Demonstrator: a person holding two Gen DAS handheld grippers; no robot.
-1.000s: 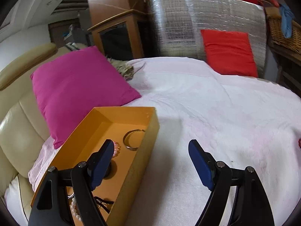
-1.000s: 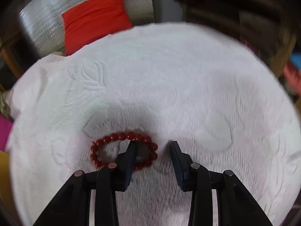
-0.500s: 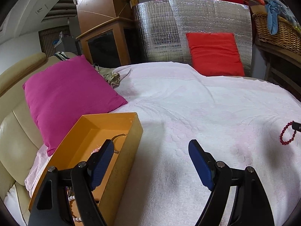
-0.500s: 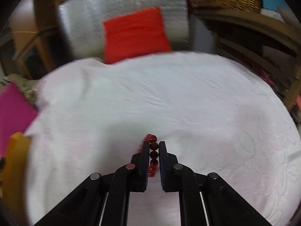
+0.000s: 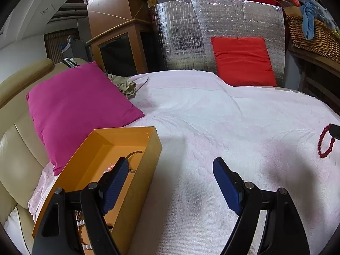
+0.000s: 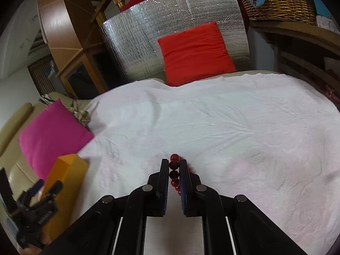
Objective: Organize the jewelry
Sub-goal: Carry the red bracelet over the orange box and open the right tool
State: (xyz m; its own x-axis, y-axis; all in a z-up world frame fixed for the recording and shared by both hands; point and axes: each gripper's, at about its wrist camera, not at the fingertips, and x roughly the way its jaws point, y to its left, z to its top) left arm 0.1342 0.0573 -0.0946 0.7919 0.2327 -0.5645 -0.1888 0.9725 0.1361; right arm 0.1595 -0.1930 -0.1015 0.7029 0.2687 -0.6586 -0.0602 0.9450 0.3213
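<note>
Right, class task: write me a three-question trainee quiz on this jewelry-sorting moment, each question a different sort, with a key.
1. True or false: the right gripper is shut on the red bead bracelet.
2. Multiple choice: the left gripper is A) open, holding nothing; B) shut on a pearl strand; C) shut on the pink cushion.
3. Fill in: the orange box sits on the white towel, right beside the ____ cushion.

Key
1. True: beads show between the closed fingers.
2. A: the blue pads stand far apart, the left one over the box, the right one over the towel.
3. Pink.
</note>
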